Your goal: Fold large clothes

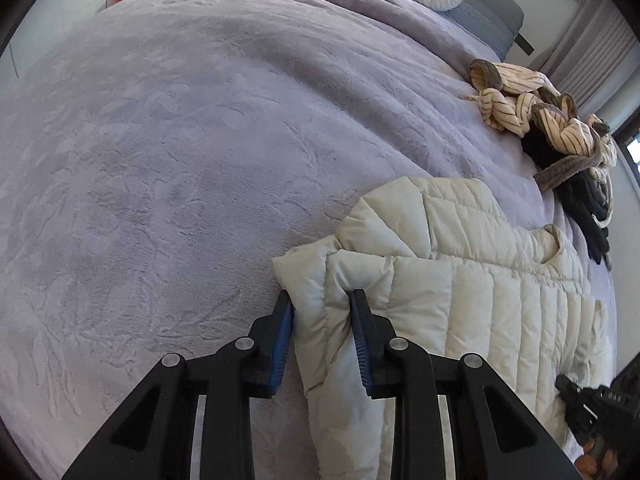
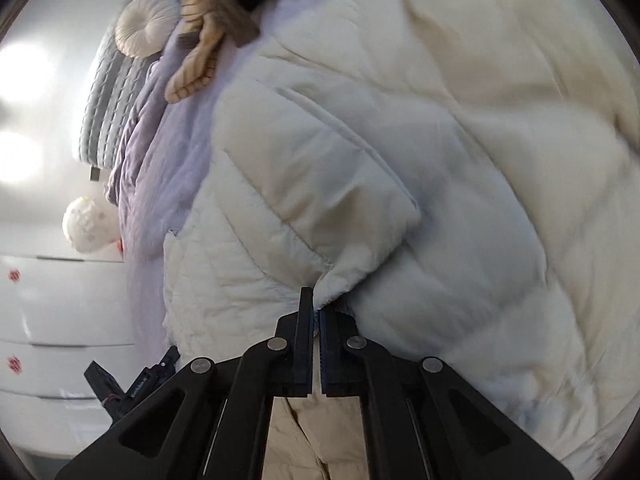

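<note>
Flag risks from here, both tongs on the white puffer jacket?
1. The left tongs hold a thick, puffy fold of the white puffer jacket with the jaws still apart; slick fabric may slip out.
2. The right tongs pinch only a small bit of edge, which could pull free under load.
3. The striped garment lies near; a wide fold may snag it.

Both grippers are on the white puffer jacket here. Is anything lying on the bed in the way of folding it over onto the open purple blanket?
Nothing visible does. The left gripper and right gripper each pinch the puffer jacket. The purple blanket beside it lies bare. The striped garment pile sits apart, beyond the jacket's far side.
</note>
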### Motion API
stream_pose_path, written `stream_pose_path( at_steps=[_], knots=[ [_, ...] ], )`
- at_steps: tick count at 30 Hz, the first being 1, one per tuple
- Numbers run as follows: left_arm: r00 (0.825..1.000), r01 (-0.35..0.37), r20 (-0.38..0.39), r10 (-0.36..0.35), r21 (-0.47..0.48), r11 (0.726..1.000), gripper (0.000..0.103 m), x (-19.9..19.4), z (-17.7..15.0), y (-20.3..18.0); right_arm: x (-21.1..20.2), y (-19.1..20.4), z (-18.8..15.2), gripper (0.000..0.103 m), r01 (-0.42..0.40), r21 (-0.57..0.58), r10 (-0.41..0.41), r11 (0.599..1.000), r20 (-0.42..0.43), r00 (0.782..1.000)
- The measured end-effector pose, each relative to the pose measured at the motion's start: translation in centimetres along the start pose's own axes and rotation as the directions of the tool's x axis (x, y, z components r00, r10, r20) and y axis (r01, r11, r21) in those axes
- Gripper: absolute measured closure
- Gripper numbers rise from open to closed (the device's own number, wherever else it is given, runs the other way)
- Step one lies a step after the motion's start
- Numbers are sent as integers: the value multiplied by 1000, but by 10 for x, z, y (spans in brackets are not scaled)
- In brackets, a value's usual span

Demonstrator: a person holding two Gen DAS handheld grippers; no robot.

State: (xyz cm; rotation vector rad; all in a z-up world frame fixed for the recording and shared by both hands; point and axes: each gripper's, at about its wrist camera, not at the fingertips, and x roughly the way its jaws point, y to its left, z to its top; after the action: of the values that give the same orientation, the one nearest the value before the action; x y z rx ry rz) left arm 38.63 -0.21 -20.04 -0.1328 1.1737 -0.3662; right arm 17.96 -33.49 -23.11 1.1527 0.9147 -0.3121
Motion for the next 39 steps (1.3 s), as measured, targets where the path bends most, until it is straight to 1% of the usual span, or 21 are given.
stream_pose_path(
  at_steps=[1,2,3,4,5,6,9,12,16,19,21,23,26,27,29,30,31,32,34,36,39],
  knots=[
    [1000,-5,1,5,-7,1000,72,-2,0,2,-1,0,-5,101,2,-9,-2,1000,3,1000],
    [1000,-16,5,16,-16,1000,63,-7,0,3,-1,2,-7,101,-4,-13,4,1000,-1,1000],
    [999,-34,14,34,-21,999,51,-11,0,5,1,4,-8,101,-11,-12,11,1000,-9,1000],
    [996,-73,52,75,-31,997,30,-22,0,7,3,6,-7,101,-13,-11,13,1000,-21,1000],
    [991,-89,96,92,-33,995,28,-33,-2,7,3,8,-7,100,-5,-12,5,1000,-27,1000],
    [988,-83,129,84,-15,996,28,-43,-3,6,-1,10,-8,100,8,-26,-8,1000,-35,999],
    [989,-77,128,72,40,996,28,-60,-6,0,-24,16,-15,99,48,-102,-51,994,-29,998],
    [992,-78,106,67,99,992,28,-66,-20,-13,-50,22,-23,99,91,-192,-89,977,23,996],
    [993,-114,51,107,183,976,28,-44,-50,-37,-62,24,-15,99,137,-255,-122,957,73,990],
    [989,-147,26,144,223,964,28,-24,-68,-50,-60,11,-2,99,123,-194,-116,973,50,992],
    [988,-154,24,153,228,961,28,-18,-73,-53,-65,10,0,99,135,-199,-121,971,79,990],
    [988,-155,21,154,221,963,28,-17,-73,-53,-71,18,0,99,151,-262,-120,953,129,984],
    [986,-167,19,168,227,959,28,-17,-73,-52,-69,25,5,99,159,-311,-116,937,151,982],
    [984,-178,18,178,238,955,28,-17,-73,-53,-65,24,9,99,171,-320,-129,932,148,981],
    [979,-200,15,203,248,948,28,-14,-75,-58,-48,15,16,99,208,-305,-188,929,95,978],
    [978,-205,14,208,244,948,28,-16,-74,-59,-42,6,17,99,211,-272,-205,939,51,978],
    [978,-206,14,209,237,949,28,-19,-74,-61,-41,1,17,99,191,-252,-190,949,30,981],
    [980,-199,16,201,233,952,28,-22,-73,-67,-47,-2,15,99,162,-243,-161,956,24,987],
    [983,-180,18,181,242,953,28,-29,-73,-80,-62,-2,11,99,137,-271,-129,953,48,990],
    [989,-148,14,150,261,954,28,-34,-74,-96,-75,-7,10,99,125,-277,-114,953,55,992],
    [995,-91,-2,95,288,953,28,-37,-78,-128,-97,-26,15,99,125,-230,-114,965,59,992]
  ],
)
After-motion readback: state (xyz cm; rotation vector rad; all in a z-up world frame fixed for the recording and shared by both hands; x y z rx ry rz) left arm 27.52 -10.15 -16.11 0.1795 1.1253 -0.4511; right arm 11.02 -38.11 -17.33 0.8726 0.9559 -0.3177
